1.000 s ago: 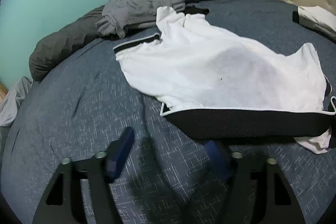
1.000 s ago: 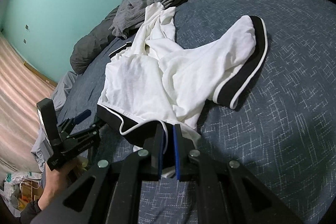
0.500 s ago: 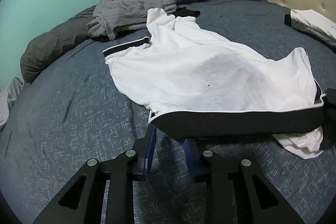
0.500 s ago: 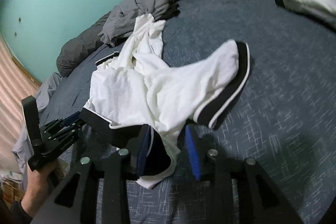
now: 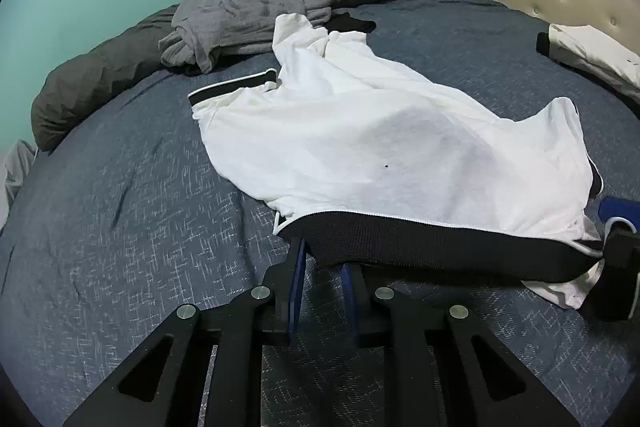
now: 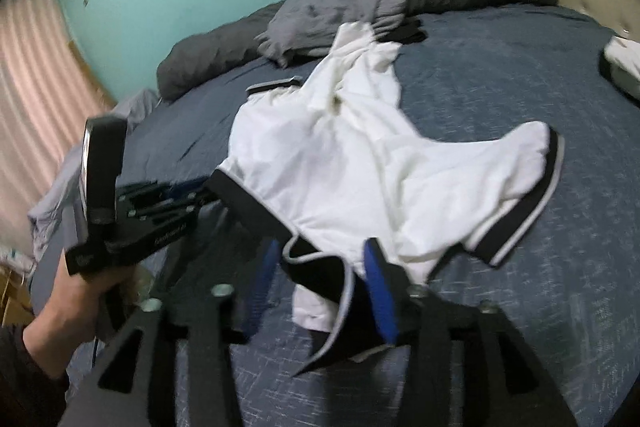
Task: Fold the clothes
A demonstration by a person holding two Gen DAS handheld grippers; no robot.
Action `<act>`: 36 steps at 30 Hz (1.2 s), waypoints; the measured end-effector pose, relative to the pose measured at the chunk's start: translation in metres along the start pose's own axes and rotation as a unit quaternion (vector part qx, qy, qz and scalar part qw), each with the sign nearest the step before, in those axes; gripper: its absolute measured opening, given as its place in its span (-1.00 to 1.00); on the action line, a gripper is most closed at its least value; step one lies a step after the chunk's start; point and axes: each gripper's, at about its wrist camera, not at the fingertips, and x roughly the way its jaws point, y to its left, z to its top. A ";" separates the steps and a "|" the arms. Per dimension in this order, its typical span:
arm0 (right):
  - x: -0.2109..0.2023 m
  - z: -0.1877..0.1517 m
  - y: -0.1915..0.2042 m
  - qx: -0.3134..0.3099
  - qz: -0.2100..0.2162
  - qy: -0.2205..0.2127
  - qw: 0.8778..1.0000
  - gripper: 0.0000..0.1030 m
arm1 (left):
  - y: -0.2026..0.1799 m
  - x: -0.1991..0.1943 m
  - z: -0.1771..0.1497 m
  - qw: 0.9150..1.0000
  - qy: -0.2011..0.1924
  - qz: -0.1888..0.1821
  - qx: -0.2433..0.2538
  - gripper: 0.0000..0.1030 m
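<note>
Lying crumpled mid-bed (image 5: 100, 227), the white shirt (image 5: 380, 139) is approached at its black hem: left gripper (image 5: 320, 267) narrowed, grip unclear; right gripper (image 6: 320, 267) just opened, hem unpinched. Both corners should be pinched evenly.

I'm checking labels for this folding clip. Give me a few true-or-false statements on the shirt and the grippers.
1. The white shirt lies on a blue bedspread. True.
2. The right gripper is clamped shut on the black hem. False: its jaws have just been opening, the hem loose between them.
3. The left gripper is at the hem. True.
4. The shirt is neatly folded. False: it lies crumpled.
5. The grey garment lies on the shirt. False: beyond it.
</note>
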 end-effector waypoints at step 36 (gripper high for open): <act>0.040 -0.004 0.030 -0.087 -0.015 0.061 0.994 -0.29 | 0.000 -0.006 0.004 1.000 0.001 -0.018 -0.007 -0.63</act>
